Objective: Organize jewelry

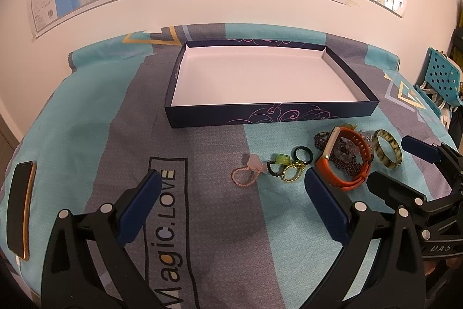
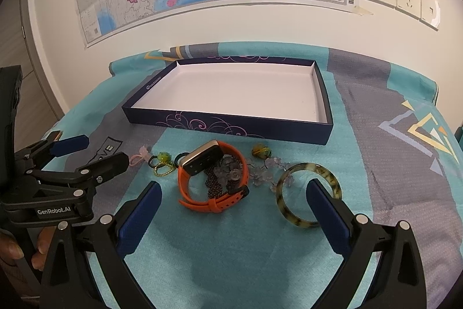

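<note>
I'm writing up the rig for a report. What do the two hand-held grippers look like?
Both look alike. The left hand-held gripper and the right hand-held gripper have black plastic scissor-style frames, silver round rivets at the joints, and two fingers faced with dark blue pads. White lettering reading "GenRobot.AI" marks the left one's body. No cables or sleeves show.

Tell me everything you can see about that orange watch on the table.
The orange watch has a rubbery-looking strap buckled into a loop and a gold-edged rectangular case with a dark screen. It lies tilted on the teal cloth in front of the box, partly on top of dark beads and clear beads. No hand-held gripper touches it.
</note>
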### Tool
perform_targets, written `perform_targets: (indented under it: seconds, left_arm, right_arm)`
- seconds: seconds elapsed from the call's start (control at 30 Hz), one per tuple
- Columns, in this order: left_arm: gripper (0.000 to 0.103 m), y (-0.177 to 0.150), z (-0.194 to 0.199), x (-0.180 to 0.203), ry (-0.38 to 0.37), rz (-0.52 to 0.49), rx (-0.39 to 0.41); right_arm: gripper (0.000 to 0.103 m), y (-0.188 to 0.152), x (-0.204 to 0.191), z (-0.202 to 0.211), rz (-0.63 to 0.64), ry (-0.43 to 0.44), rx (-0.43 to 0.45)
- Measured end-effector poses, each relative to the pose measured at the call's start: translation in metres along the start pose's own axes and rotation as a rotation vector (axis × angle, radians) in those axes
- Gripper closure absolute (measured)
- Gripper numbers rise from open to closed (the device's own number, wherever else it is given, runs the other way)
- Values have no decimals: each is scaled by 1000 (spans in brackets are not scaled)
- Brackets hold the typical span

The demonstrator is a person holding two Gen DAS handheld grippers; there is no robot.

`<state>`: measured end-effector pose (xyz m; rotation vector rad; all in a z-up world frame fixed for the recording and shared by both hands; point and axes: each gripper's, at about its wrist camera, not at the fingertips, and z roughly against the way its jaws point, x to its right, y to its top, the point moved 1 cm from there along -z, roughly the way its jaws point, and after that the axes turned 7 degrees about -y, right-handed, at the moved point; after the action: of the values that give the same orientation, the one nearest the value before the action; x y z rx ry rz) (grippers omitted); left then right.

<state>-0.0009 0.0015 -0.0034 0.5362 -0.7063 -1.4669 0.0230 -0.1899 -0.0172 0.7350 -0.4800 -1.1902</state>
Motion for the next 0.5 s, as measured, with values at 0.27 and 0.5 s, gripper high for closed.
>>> perform_targets:
  seconds: [0.27,0.5]
  left_arm:
    - [6,0,0,0,0,2,1]
    - [6,0,-1,0,-2,1,-2]
  right_arm:
    - [6,0,0,-1,-2,1,-3]
    - [6,0,1,-2,-4,4,-5]
